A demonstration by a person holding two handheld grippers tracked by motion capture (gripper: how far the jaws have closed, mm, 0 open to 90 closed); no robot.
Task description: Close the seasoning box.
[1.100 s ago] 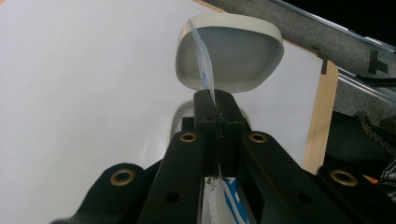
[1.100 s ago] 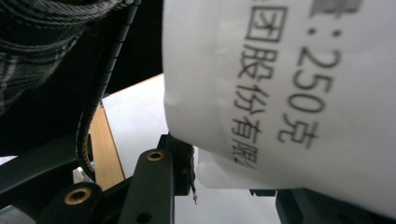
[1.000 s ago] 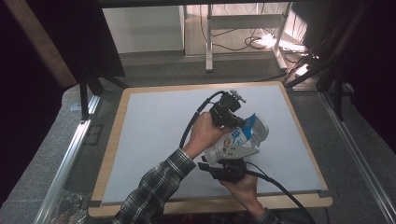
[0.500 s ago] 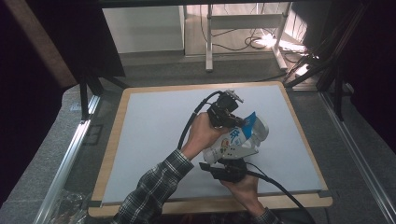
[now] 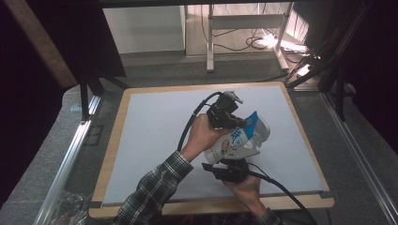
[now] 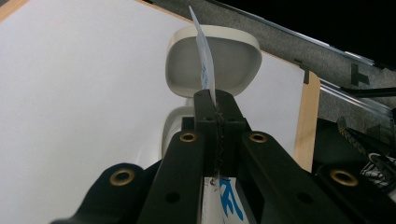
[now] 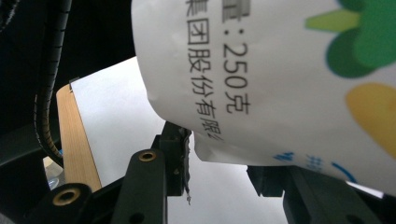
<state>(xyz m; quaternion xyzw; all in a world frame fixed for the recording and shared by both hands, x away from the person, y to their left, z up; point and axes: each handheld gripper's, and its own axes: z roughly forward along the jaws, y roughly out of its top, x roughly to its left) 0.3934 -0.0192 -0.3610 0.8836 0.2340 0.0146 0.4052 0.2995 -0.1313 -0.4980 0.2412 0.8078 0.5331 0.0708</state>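
A white pouch (image 5: pixel 237 140) with blue and green print hangs tilted over the grey table mat (image 5: pixel 150 140), its upper end above a white bowl (image 5: pixel 264 127). My left gripper (image 5: pixel 230 117) is shut on the pouch's thin top edge (image 6: pixel 205 70). In the left gripper view (image 6: pixel 217 100) the rounded bowl (image 6: pixel 224 60) lies just beyond the jaws. My right gripper (image 5: pixel 226 165) holds the pouch's lower end from below. In the right gripper view (image 7: pixel 219 156) the jaws stand on either side of the printed pouch (image 7: pixel 280 70).
The mat lies on a wooden board (image 5: pixel 300 131) with a grey floor around it. Metal rails (image 5: pixel 70 154) run along both sides. Cables (image 5: pixel 277 185) trail from both grippers across the mat. A table frame and wires (image 5: pixel 244 44) stand beyond the far edge.
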